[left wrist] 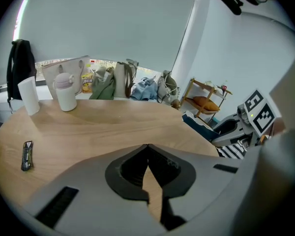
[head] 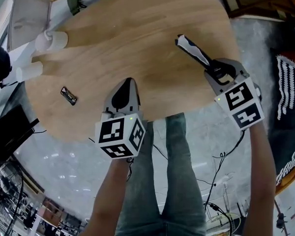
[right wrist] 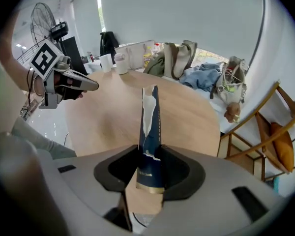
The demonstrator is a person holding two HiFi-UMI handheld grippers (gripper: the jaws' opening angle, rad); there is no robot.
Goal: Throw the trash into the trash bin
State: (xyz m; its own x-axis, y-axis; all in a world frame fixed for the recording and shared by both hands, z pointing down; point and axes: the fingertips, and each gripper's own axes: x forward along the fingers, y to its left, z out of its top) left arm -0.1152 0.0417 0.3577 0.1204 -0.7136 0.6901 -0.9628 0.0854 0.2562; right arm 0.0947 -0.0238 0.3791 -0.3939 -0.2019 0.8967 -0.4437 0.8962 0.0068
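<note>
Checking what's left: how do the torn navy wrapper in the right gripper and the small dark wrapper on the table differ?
The torn navy wrapper: clamped in the right gripper; small dark wrapper: loose on the wooden table. The navy one looks longer. Both: dark packaging.

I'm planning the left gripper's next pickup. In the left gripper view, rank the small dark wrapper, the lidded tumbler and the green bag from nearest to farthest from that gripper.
1. The small dark wrapper, lying on the table to the left of the left gripper.
2. The lidded tumbler, at the table's far edge beside a white cup.
3. The green bag, past the table's far edge, behind the tumbler.
</note>
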